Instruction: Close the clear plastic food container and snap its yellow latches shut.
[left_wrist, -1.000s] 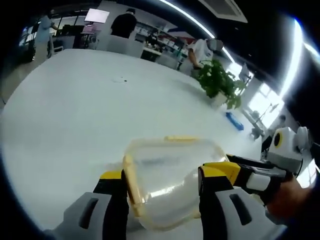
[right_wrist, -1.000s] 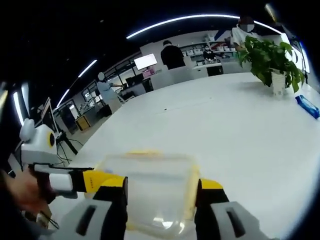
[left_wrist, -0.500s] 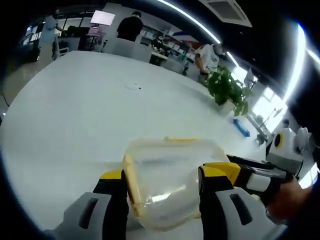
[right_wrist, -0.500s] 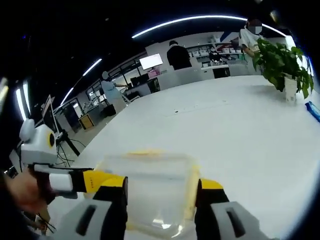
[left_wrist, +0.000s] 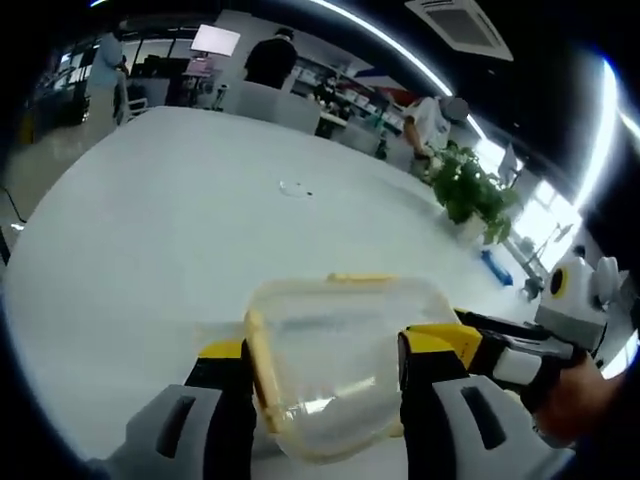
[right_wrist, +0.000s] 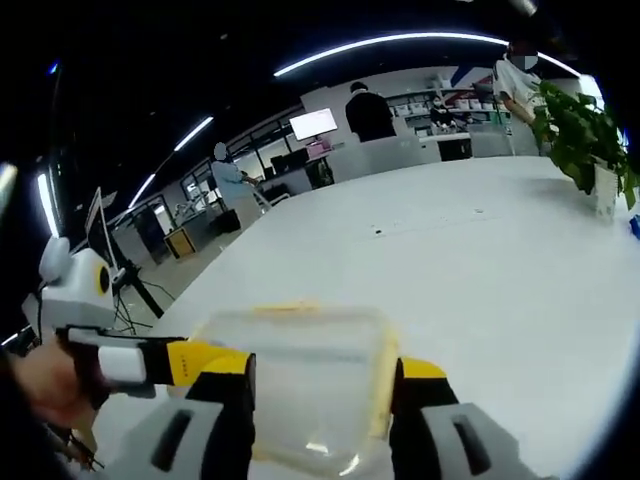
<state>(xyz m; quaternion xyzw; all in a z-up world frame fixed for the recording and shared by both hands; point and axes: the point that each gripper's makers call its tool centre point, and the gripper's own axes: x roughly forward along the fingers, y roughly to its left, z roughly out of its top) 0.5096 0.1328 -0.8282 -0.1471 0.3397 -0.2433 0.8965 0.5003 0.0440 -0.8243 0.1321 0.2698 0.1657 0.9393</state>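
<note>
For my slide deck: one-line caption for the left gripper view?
Left gripper and right gripper clamp a lidded clear container over a white table.

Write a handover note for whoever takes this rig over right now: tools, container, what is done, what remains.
Left tool: shut on the clear container, jaws at opposite sides.
Right tool: grips the same container from its own end.
Container: lid on, above the white table; whether it rests on it is unclear.
Done: lid looks closed.
Left: yellow latches; cannot tell if snapped, so check each one.
</note>
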